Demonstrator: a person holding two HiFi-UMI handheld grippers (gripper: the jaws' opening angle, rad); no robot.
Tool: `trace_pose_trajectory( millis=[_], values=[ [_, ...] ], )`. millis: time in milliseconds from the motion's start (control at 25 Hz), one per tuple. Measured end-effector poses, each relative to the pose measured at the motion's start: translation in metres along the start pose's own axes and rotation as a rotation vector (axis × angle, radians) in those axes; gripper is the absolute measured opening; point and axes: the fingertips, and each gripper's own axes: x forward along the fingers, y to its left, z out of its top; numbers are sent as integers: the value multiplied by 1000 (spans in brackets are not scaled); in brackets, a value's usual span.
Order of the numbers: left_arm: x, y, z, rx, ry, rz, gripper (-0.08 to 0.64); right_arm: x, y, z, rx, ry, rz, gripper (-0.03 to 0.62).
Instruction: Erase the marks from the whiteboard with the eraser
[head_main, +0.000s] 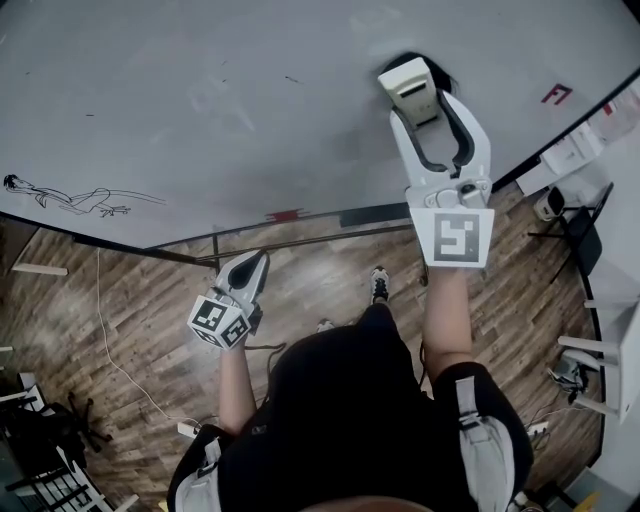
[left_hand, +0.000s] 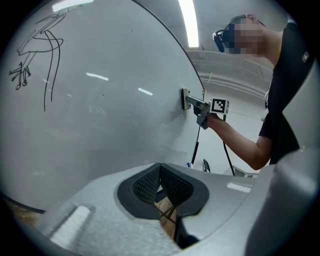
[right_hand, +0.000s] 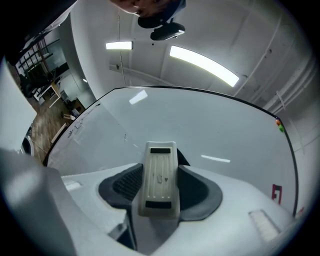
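Right tongs (head_main: 428, 112) are up at the whiteboard (head_main: 200, 100), closed tight on the pale eraser (head_main: 408, 85), one pad on each side of its body. The eraser's face sits flat against the board, upper right area. There's a dark patch at its far edge; can't tell if it's ink or shadow. Left tongs (head_main: 256, 264) hang low by the person's hip, off the board, pads pressed together w/ nothing btwn them, just wood floor (head_main: 130, 300) showing past the tips. A black line sketch (head_main: 70, 197) sits at the board's lower left corner, well apart from the eraser. A small red mark (head_main: 556, 94) is near the right edge, closer to it but not touching. A shoe (head_main: 379, 285) shows on the floor below the board's bottom rail.
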Motion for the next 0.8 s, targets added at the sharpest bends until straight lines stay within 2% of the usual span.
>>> trace_pose_trajectory(
  millis=[120, 280, 560, 800],
  values=[
    [-4, 0, -2, 1, 5, 9, 11, 4, 17, 0, -11, 10, 34, 224],
    [-7, -2, -2, 5, 1, 23, 11, 7, 39, -8, -86, 80, 107, 224],
    [-22, 2, -2, -2, -10, 68, 11, 21, 67, 10, -86, 34, 157, 224],
    [-35, 6, -1, -9, -24, 112, 11, 42, 99, 41, -115, -44, 224, 224]
  ],
)
